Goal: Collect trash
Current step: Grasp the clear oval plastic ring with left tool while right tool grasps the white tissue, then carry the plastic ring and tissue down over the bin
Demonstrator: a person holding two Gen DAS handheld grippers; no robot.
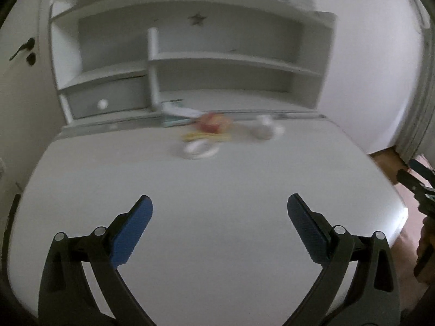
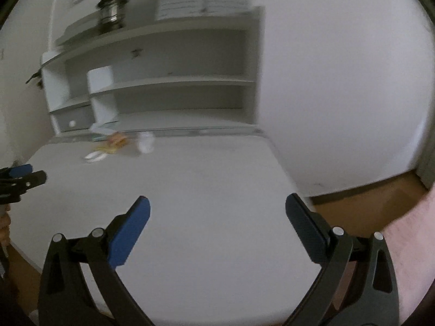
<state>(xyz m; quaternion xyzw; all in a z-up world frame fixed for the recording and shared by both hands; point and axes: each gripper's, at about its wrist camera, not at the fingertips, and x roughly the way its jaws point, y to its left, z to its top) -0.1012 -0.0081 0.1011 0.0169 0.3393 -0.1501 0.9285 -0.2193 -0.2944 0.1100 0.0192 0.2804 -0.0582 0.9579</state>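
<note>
Both grippers' jaws gape wide, holding nothing.

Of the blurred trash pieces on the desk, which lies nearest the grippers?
The flat white ring-shaped piece, at the front of the cluster. The red-orange wrapper and white crumpled piece lie farther back, toward the shelf unit.

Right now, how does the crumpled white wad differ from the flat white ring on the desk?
The wad is lumpy and stands up off the desk; the ring lies flat with an open middle. The wad sits further right and nearer the shelf unit; the ring lies nearer the camera, just in front of the red-and-yellow wrapper. Both are white, blurred, and clear of both open grippers.
</note>
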